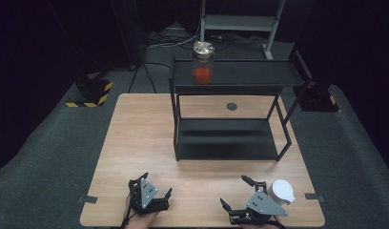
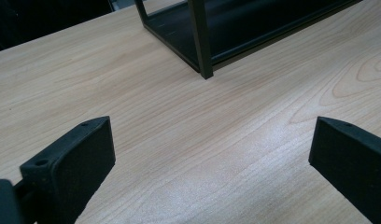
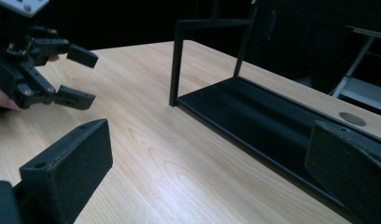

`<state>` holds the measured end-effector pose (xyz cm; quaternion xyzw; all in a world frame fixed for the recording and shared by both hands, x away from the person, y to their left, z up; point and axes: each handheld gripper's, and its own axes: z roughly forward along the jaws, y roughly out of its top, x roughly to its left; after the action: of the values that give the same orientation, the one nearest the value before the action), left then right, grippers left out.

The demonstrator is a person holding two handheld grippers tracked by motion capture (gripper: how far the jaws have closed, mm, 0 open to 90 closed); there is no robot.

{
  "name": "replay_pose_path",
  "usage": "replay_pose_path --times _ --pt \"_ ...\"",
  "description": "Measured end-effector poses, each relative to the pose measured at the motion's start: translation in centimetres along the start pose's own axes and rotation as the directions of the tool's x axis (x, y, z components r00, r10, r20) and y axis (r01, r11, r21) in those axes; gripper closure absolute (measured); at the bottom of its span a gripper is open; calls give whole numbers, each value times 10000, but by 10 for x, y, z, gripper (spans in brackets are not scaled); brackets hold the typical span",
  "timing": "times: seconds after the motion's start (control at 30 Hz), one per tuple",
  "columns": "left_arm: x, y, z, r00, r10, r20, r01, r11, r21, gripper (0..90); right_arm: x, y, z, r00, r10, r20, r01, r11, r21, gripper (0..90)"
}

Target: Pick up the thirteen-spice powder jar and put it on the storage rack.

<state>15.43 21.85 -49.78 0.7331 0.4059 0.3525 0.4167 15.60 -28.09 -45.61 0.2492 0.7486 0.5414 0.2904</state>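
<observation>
The table (image 1: 135, 143) is a pale wooden one standing on dark grey carpet, and everything else is placed here by the black metal rack (image 1: 228, 114) that stands on its far half. The rack has two shelves, a lower one resting on the wood and an upper one held up by thin posts. In the left gripper view one corner post of the rack (image 2: 201, 39) stands ahead on the wood grain; in the right gripper view its lower shelf (image 3: 268, 121) runs off to the right.

On the upper shelf, towards its left end, stands a glass jar (image 1: 202, 63), upright, with red contents in its lower part and a crumpled shiny cover on top. It is well apart from both grippers.

In front of the rack, near the table's near edge, sit the two grippers. The left gripper (image 1: 153, 190) lies below the rack's left front corner, its jaws spread wide with bare wood between them, gripping nothing. The right gripper (image 1: 236, 192) lies below the rack's right half, its jaws likewise spread wide and empty. From the right gripper view the left gripper (image 3: 74, 77) shows at upper left, jaws apart, a hand behind it.

Just beside the right gripper, on its right, stands a small white cap-like thing (image 1: 281, 191) on the wood.

A small dark round disc (image 1: 231, 106) lies in the table behind the rack's lower shelf.
</observation>
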Motion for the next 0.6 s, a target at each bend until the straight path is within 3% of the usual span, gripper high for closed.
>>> replay_pose_path --times 0.3,0.6 --pt "0 0 0 10000 39 25 -39 10000 12 4 -6 9 -23 9991 351 233 -335 9975 -625 0" --pt "1 0 0 9999 70 108 -70 10000 -4 4 -14 13 -45 9965 485 686 -433 9963 -748 0"
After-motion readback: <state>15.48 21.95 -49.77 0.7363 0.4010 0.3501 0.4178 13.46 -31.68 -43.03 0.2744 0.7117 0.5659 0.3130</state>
